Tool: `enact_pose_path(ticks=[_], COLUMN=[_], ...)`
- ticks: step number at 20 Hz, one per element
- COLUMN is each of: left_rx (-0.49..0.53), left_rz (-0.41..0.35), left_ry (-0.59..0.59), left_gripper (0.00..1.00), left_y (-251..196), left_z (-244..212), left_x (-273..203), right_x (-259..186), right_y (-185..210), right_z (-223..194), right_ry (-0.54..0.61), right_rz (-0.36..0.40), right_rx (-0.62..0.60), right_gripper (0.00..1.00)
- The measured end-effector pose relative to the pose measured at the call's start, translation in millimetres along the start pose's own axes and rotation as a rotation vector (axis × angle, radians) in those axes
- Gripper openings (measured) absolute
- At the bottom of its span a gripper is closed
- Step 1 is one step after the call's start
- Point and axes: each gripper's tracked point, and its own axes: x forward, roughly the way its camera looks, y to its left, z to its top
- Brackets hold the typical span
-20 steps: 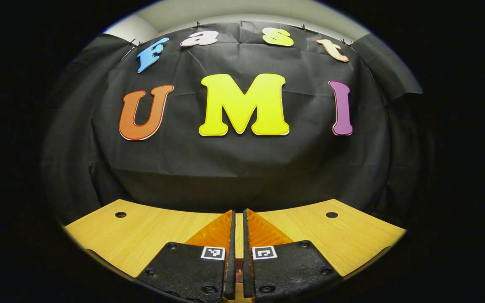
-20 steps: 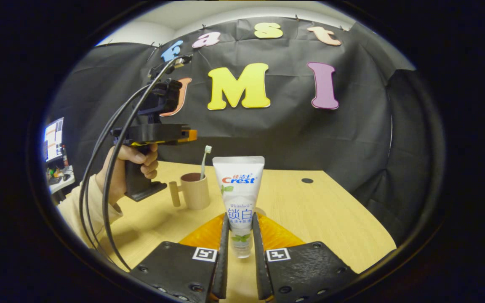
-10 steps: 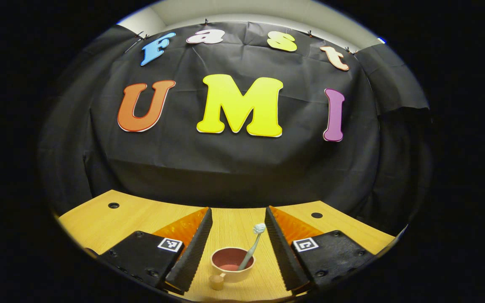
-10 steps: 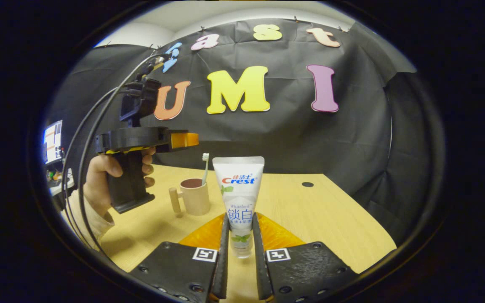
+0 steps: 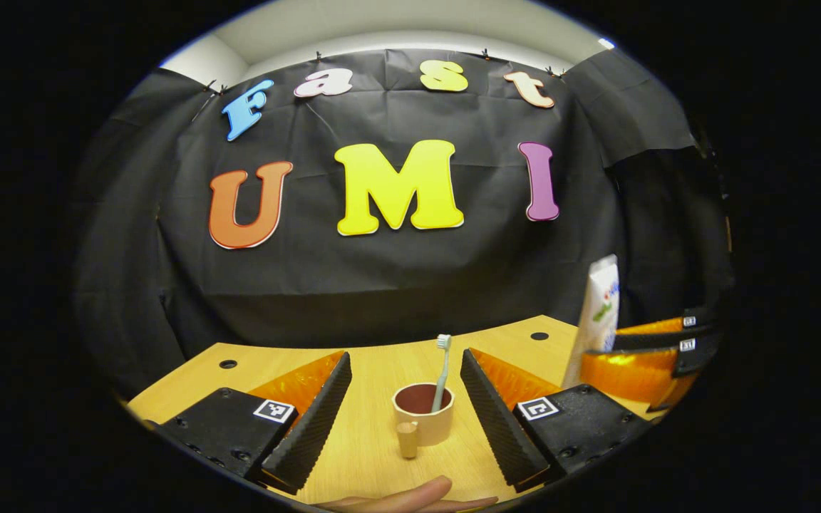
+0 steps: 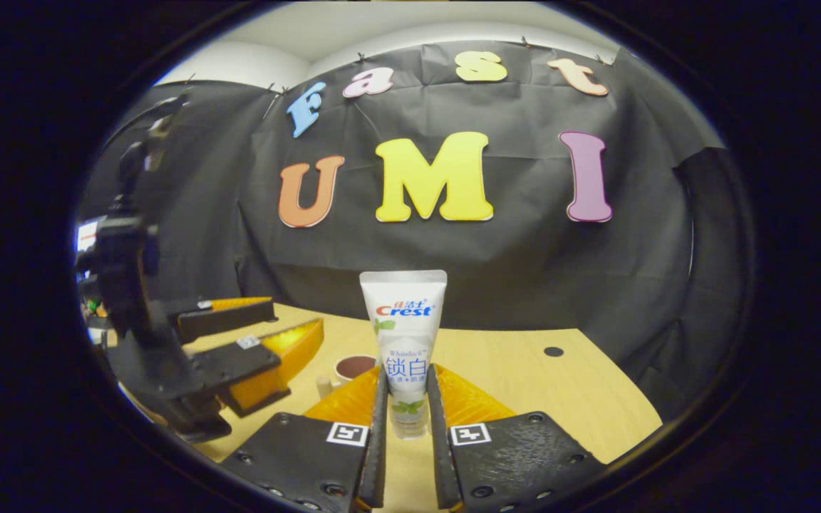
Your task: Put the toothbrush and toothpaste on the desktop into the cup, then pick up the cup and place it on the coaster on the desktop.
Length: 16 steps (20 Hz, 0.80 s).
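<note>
Holding: right gripper [image 6: 405, 406] pinches toothpaste tube [image 6: 403, 335], frame centre
Left gripper [image 5: 405, 399]: spread wide around cup [image 5: 422, 422]
Toothbrush [image 5: 442, 370]: upright in cup
Risk: tube catches rim, cup tips

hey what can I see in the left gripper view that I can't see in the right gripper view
Left gripper view alone: the toothbrush standing head-up in the cup, the cup's handle facing the camera, a fingertip at the bottom edge, and the left gripper open with the cup ahead, between its fingers.

Right gripper view alone: the right gripper shut on the lower end of the upright toothpaste tube, and the tube's printed front.

Both share: the cup, the toothpaste tube, the wooden desktop, its round hole and the black cloth wall.
</note>
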Motion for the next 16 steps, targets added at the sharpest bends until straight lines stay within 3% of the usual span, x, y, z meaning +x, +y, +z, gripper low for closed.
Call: enact_pose_path(ticks=[5, 7, 8, 13, 16], left_rx=[-0.070, -0.090, -0.102, -0.158, -0.178], left_rz=[0.056, 0.075, 0.072, 0.082, 0.087], left_ry=[0.017, 0.032, 0.041, 0.098, 0.126], left_gripper=[0.98, 0.93, 0.98, 0.98, 0.98], left_y=[31, 43, 45, 60, 66], left_z=[-14, -21, -27, -52, -63], left_x=[-37, -46, -49, -53, -53], right_x=[45, 71, 83, 127, 140], right_y=[24, 31, 34, 49, 60], right_z=[36, 42, 41, 28, 16], right_ry=[-0.013, -0.006, 0.008, 0.034, 0.064], right_rz=[0.023, 0.020, 0.016, -0.013, 0.009], right_rx=[0.032, 0.043, 0.043, 0.011, 0.013], right_gripper=[0.27, 0.27, 0.27, 0.26, 0.27])
